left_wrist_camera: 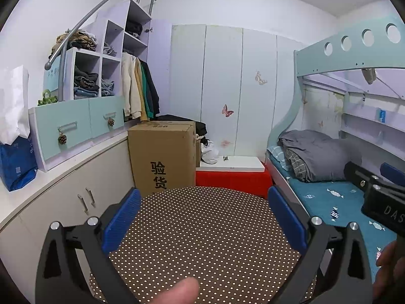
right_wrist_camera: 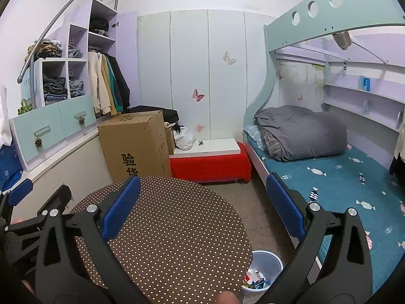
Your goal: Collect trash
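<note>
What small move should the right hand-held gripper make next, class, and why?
Probably lower the right hand-held gripper toward the bin beside the round dotted table. Both grippers are open and hold nothing, the tabletop shows no trash, and the only trash in view lies inside that bin on the floor next to the bed.

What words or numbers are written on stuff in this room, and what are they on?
"验货" in big black characters on the front of the cardboard box; the right wrist view cuts off the second one.
"826", seen upside down, on top of the same box.
"DAS", cut off at the picture's edge, on the black body of the right gripper.
Print on the blue bag: too small to read.
Writing on the pale blue sign by the shelves: too blurred to read.
</note>
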Tool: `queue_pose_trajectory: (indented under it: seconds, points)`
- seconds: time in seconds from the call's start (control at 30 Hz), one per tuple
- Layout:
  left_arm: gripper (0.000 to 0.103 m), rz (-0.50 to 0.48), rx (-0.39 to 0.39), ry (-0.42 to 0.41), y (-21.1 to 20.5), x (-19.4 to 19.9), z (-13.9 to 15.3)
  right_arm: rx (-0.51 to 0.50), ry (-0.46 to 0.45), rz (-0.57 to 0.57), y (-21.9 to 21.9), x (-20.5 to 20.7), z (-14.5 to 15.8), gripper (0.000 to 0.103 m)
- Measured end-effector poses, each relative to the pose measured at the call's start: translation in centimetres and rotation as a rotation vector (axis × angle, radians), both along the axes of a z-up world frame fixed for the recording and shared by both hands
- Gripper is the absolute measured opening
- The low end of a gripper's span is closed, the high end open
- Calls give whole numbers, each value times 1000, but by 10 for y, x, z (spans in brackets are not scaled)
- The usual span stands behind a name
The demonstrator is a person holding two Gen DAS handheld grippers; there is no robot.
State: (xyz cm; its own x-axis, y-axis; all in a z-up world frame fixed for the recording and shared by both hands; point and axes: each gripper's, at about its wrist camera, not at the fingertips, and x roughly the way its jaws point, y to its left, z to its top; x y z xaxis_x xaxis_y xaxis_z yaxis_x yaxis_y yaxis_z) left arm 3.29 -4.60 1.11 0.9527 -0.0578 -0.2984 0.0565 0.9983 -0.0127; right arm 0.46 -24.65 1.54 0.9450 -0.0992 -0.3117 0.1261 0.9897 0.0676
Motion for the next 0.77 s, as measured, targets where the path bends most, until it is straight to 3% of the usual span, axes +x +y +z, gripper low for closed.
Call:
queue_pose_trajectory:
  seconds: [0.5,0.77]
  points:
    - [98,-14,11,-32,-5,-2,-5,5,2,10,2,4,1,97]
    - [98,-6,2,-3,-7,3,-5,3,4,16,4,9,1,97]
